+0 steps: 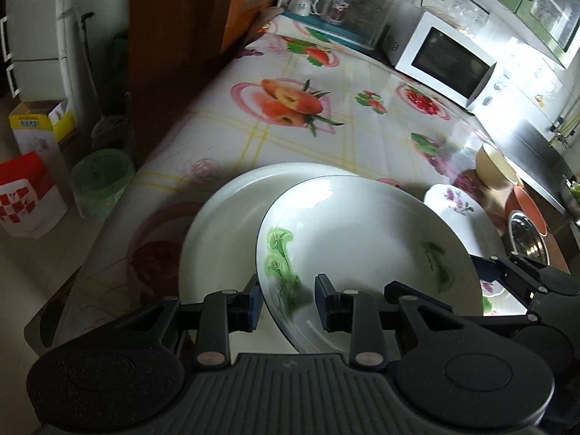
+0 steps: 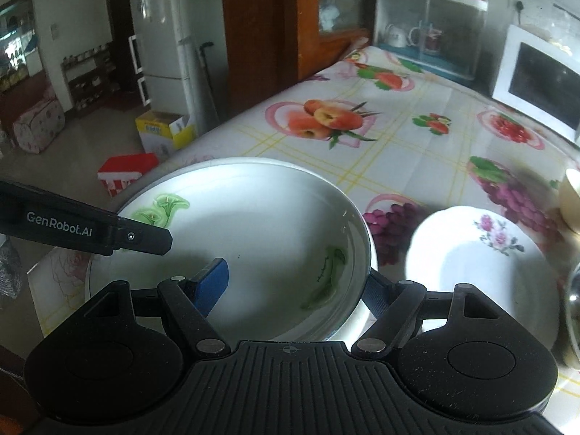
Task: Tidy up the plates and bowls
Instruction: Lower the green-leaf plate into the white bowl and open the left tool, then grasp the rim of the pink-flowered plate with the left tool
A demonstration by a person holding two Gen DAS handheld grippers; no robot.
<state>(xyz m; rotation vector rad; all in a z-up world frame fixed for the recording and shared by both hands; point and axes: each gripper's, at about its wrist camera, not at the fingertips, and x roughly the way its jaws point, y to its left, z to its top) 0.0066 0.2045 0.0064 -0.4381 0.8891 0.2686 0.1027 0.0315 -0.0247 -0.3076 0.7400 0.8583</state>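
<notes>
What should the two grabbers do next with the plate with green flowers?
Probably ease the green-flower plate down flat onto the plain white plate beneath it. Both the left gripper and right gripper straddle its rim with a gap, and it sits tilted and off-centre over that plate, so it isn't stacked yet.

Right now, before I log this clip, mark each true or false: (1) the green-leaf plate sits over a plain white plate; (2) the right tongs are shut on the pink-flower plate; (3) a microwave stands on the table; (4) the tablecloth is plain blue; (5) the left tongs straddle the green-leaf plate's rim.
1. True. The green-leaf plate lies over the plain white plate.
2. False. The right tongs are open, straddling the green-leaf plate's rim; the pink-flower plate lies untouched beside them.
3. True. The microwave stands at the far side.
4. False. The tablecloth has a fruit print.
5. True. The left tongs have one pad on each side of the rim.
</notes>
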